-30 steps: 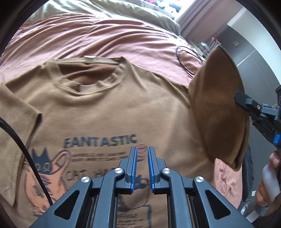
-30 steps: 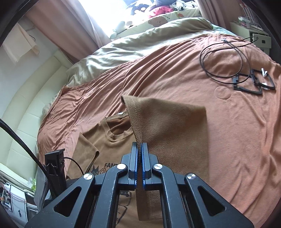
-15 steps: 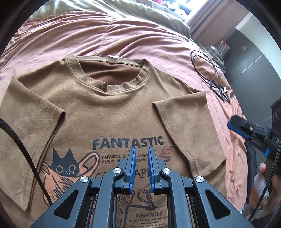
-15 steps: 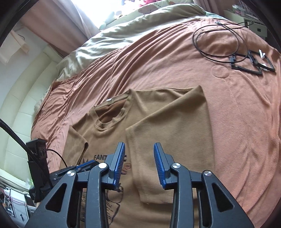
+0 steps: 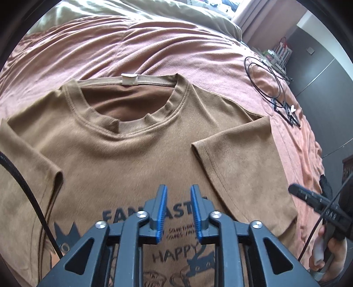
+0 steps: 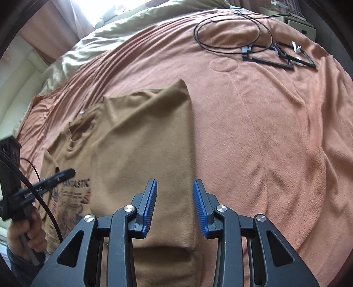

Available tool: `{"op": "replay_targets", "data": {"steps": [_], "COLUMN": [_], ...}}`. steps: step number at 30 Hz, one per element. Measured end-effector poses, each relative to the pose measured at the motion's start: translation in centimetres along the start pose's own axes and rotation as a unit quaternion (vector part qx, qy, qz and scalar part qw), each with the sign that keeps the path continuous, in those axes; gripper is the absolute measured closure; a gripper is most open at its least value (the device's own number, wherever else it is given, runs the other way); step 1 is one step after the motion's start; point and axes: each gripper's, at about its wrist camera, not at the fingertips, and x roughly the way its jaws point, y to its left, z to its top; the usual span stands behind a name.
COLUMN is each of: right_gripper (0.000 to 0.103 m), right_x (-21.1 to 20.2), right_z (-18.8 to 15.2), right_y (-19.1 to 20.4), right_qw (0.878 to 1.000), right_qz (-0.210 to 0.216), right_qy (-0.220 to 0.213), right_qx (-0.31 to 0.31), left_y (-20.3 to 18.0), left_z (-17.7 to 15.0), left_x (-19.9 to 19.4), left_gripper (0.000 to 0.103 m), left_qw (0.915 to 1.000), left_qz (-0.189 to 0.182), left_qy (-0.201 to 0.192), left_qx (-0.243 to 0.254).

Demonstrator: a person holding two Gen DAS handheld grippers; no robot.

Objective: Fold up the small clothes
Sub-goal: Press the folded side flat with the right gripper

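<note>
A brown T-shirt (image 5: 132, 154) with a cat print and the word FANTASTIC lies face up on the bed, collar at the far side. Its right side and sleeve (image 5: 242, 165) are folded inward and lie flat over the front. My left gripper (image 5: 178, 187) hovers over the print; its jaws are opening and nothing is between them. In the right wrist view the folded part (image 6: 143, 143) lies flat, and my right gripper (image 6: 175, 182) stands open just above its right edge, holding nothing. The left gripper (image 6: 55, 178) shows at the left there.
The pink-brown bedspread (image 6: 275, 132) stretches wide to the right of the shirt. A coiled black cable with black frames (image 6: 253, 44) lies at the far right of the bed. An olive duvet (image 5: 154, 13) is bunched at the head. A hand (image 6: 26, 234) grips the left handle.
The right gripper let go of the lifted sleeve side, which now lies flat folded over the shirt, and its jaws opened. Both grippers came lower and closer; the left jaws spread wider.
</note>
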Motion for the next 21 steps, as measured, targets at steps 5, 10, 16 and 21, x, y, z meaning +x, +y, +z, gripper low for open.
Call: {"op": "replay_targets", "data": {"steps": [5,10,16,21], "right_gripper": [0.072,0.074,0.074,0.074], "right_x": [0.5,-0.3,-1.5,-3.0], "right_z": [-1.8,-2.9,-3.6,-2.0], "right_y": [-0.5,-1.2,-1.7,-1.6], "right_qw": [1.000,0.999,0.999,1.000], "right_qz": [-0.018,-0.043,-0.049,-0.019], "right_qy": [0.012,0.003,0.004,-0.016], "right_qx": [-0.012,-0.028,-0.022,-0.016], "left_y": [-0.4,-1.0,-1.5,-1.6], "left_z": [1.3,2.3,3.0,3.4], "left_x": [1.3,2.1,2.3,2.7], "left_gripper": [0.075,0.075,0.075,0.075], "left_qw": [0.9999,0.9994,0.9989,0.9988], "left_qz": [0.010,0.018,0.021,0.019], "left_qy": [0.000,-0.003,-0.009,-0.009], "left_qx": [0.009,0.028,0.040,0.045]}}
